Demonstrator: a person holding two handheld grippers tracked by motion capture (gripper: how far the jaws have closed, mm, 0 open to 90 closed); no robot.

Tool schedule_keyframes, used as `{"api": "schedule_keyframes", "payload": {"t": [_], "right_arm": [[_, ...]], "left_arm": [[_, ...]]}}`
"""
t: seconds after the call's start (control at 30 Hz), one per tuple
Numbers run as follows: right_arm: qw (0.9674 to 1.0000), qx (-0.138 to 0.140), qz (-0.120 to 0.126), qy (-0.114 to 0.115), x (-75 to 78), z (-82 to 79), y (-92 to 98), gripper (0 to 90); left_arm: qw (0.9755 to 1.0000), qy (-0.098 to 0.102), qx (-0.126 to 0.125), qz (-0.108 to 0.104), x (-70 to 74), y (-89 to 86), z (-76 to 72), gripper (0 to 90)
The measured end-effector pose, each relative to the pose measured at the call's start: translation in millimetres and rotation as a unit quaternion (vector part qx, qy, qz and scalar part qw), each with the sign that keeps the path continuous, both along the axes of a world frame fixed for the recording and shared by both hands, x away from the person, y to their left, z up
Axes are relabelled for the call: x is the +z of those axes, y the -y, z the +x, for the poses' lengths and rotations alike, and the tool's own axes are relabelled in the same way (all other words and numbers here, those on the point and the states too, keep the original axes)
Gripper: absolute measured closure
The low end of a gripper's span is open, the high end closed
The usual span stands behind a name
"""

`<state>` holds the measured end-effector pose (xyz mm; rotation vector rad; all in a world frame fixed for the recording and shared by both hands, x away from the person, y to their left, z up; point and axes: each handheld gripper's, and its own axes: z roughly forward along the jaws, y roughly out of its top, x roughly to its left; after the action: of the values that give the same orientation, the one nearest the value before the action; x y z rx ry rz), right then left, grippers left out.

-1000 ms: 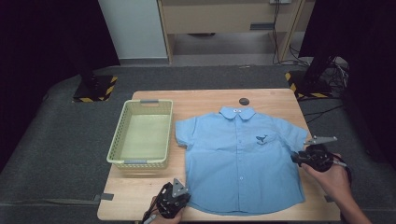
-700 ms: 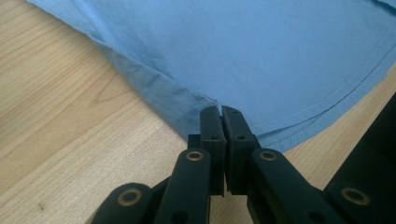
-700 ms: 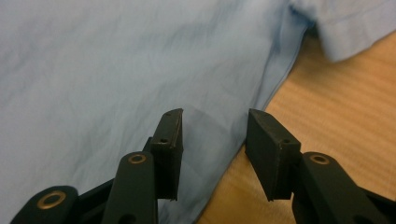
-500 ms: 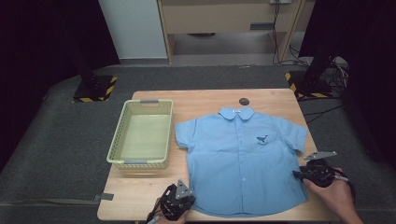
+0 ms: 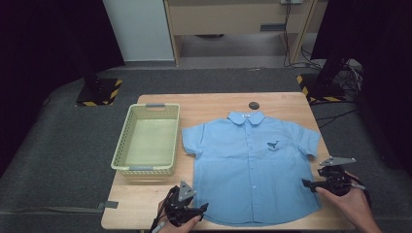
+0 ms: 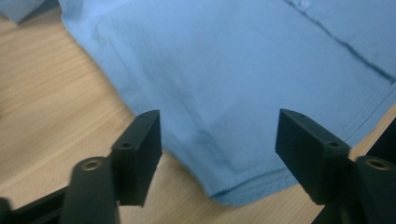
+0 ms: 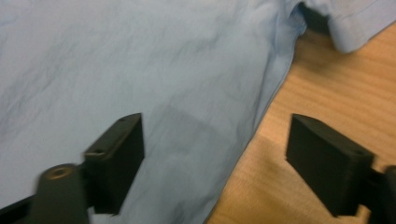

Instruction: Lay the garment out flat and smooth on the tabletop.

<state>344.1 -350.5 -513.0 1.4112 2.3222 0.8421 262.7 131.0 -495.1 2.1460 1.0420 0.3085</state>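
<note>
A light blue short-sleeved shirt [image 5: 252, 167] lies flat on the wooden table [image 5: 214, 104], collar away from me, with a small whale print on the chest. My left gripper [image 5: 204, 208] is at the shirt's near left hem corner [image 6: 243, 186]; its jaws have just been opening and stand open, the cloth lying under the gap, not pinched. My right gripper [image 5: 307, 183] is at the shirt's right side edge [image 7: 252, 135]; its jaws have also just been opening and stand open over the edge, holding nothing.
A pale green plastic basket [image 5: 148, 141] stands on the table left of the shirt. A small dark round object [image 5: 254, 105] lies beyond the collar. The table's near edge runs just below both grippers. Dark stands and cables flank the table.
Both grippers' jaws have opened. The right gripper slid down along the shirt's right side toward the near edge. The left gripper stayed at the near left hem corner.
</note>
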Motion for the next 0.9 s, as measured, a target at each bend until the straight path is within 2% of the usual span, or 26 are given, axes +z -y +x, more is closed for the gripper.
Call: {"api": "schedule_keyframes", "payload": {"t": [0.07,0.13,0.23,0.33,0.4,0.53,0.63,0.7,0.8,0.9], "right_arm": [[0.9999,0.009,0.006,-0.005,1.7,3.2,1.6,7.1],[0.9996,0.022,0.016,-0.010,3.4,6.5,3.6,5.7],[0.9995,0.022,0.017,-0.018,5.4,14.2,5.2,7.3],[0.9991,0.013,0.023,-0.033,6.0,23.2,7.0,10.5],[0.9990,0.009,0.027,-0.035,6.6,28.4,8.2,12.4],[0.9987,0.003,0.034,-0.039,7.2,36.6,9.8,13.2],[0.9984,0.000,0.039,-0.041,6.6,41.2,10.8,13.2],[0.9978,-0.001,0.043,-0.050,6.3,44.2,11.1,13.2],[0.9979,-0.006,0.050,-0.042,6.5,48.5,10.1,13.2],[0.9987,-0.004,0.043,-0.028,10.5,52.7,6.4,12.5]], "left_arm": [[0.9999,-0.005,0.000,-0.015,3.0,5.0,5.7,20.9],[0.9998,-0.004,-0.011,-0.014,6.5,12.7,11.8,16.8],[0.9998,-0.003,-0.021,-0.006,10.1,26.0,23.8,12.3],[0.9995,-0.014,-0.020,-0.020,10.8,36.2,39.7,8.2],[0.9994,-0.022,-0.020,-0.020,7.7,41.7,50.0,7.8],[0.9994,-0.031,-0.012,-0.007,-4.9,48.7,65.6,7.6],[0.9993,-0.038,-0.002,-0.008,-15.4,49.7,71.9,7.7],[0.9991,-0.041,0.002,-0.001,-20.8,49.6,74.5,7.7],[0.9994,-0.033,0.002,0.011,-24.4,50.8,74.6,7.7],[0.9993,-0.019,-0.003,0.034,-25.8,53.3,72.3,7.8]]}}
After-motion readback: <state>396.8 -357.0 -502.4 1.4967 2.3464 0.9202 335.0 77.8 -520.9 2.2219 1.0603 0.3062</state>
